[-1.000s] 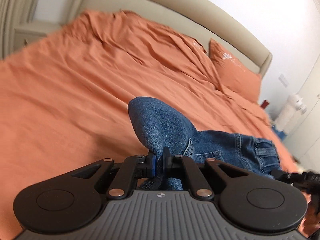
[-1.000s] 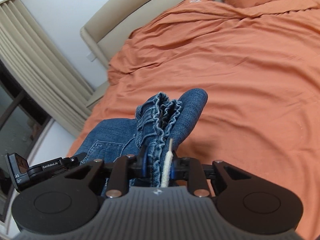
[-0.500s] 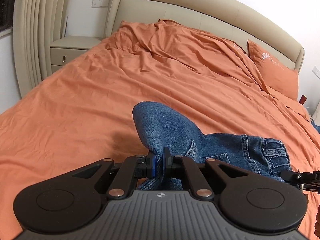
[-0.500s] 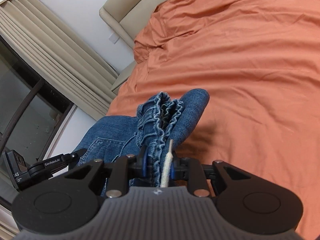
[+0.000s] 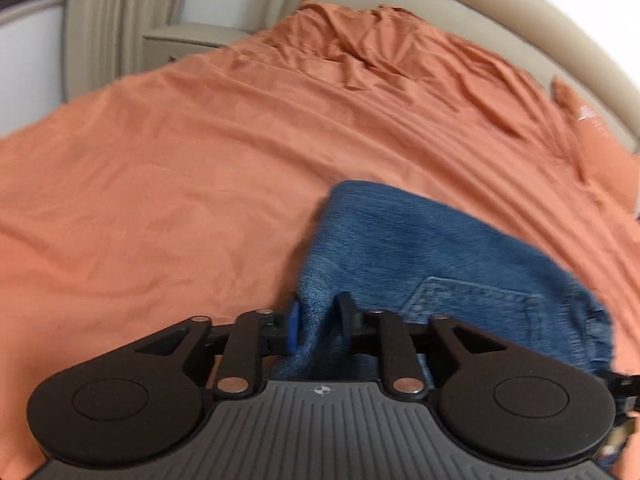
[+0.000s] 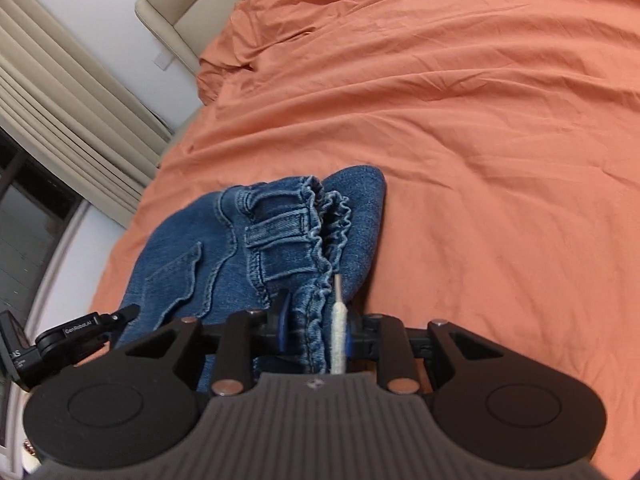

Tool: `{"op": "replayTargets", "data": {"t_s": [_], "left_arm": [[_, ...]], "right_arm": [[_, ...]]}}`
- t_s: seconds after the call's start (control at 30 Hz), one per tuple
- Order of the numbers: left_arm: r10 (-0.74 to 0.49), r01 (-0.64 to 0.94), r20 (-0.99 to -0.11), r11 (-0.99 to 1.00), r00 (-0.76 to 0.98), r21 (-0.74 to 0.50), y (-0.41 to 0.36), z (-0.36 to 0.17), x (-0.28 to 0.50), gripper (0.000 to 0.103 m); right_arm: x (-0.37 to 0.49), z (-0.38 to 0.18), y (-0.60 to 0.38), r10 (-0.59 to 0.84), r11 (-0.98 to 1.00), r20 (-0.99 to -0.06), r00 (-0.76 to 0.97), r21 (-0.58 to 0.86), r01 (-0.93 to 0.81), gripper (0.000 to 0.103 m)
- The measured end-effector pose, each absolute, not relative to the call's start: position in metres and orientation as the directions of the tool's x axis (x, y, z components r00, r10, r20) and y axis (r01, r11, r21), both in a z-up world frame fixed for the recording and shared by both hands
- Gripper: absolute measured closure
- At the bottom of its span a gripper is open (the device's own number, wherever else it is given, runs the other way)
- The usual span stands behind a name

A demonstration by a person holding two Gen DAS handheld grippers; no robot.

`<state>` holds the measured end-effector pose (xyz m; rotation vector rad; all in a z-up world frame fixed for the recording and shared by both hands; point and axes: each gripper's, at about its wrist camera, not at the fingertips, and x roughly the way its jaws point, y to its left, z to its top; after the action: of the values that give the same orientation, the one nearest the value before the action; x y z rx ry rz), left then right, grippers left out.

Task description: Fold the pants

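Observation:
The blue denim pants [image 5: 420, 256] lie folded on the orange bed sheet [image 5: 160, 184], back pocket up. My left gripper [image 5: 318, 320] has its jaws parted a little, with a fold of denim still between them. In the right wrist view the pants [image 6: 256, 248] show their gathered elastic waistband and a white drawstring [image 6: 339, 332]. My right gripper [image 6: 316, 328] has jaws slightly apart around the waistband edge and drawstring. The left gripper [image 6: 80, 336] shows at the pants' left edge.
The orange sheet [image 6: 500, 140] covers the whole bed, wrinkled toward the beige padded headboard [image 5: 520, 12]. A bedside cabinet [image 5: 188, 36] and beige curtains [image 6: 60, 92] stand by a window at the bed's left side. An orange pillow [image 5: 588, 120] lies far right.
Both grippers' jaws have widened from tightly shut on the denim. The pants have dropped flatter onto the sheet. The left view has swung and is blurred by motion.

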<state>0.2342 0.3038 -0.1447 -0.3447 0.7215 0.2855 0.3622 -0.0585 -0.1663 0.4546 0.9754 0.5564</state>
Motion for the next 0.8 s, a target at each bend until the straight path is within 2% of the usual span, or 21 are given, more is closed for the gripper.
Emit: {"op": "replayTargets", "data": {"t_s": [0.2, 0.3, 0.43, 0.57, 0.8], "left_arm": [[0.312, -0.432, -0.674, 0.902, 0.669, -0.011, 0.287, -0.121, 0.221, 0.069], [0.391, -0.484, -0.662, 0.874, 0.64, 0.048, 0.283, -0.107, 0.208, 0.07], [0.319, -0.425, -0.648, 0.905, 0.691, -0.007, 0.269, -0.09, 0.188, 0.07], [0.319, -0.37, -0.648, 0.927, 0.691, 0.062, 0.248, -0.09, 0.18, 0.07], [0.294, -0.354, -0.714, 0.933, 0.636, 0.069, 0.25, -0.125, 0.186, 0.07]], "right_arm": [[0.352, -0.14, -0.045, 0.516, 0.857, -0.708, 0.483, 0.422, -0.296, 0.066], [0.334, -0.117, -0.04, 0.432, 0.897, -0.705, 0.563, 0.273, -0.348, 0.066], [0.304, -0.091, -0.034, 0.457, 0.87, -0.651, 0.606, 0.187, -0.456, 0.064], [0.278, -0.086, -0.014, 0.503, 0.816, -0.626, 0.596, 0.117, -0.566, 0.064], [0.267, -0.123, 0.008, 0.468, 0.809, -0.679, 0.566, 0.072, -0.583, 0.064]]}}
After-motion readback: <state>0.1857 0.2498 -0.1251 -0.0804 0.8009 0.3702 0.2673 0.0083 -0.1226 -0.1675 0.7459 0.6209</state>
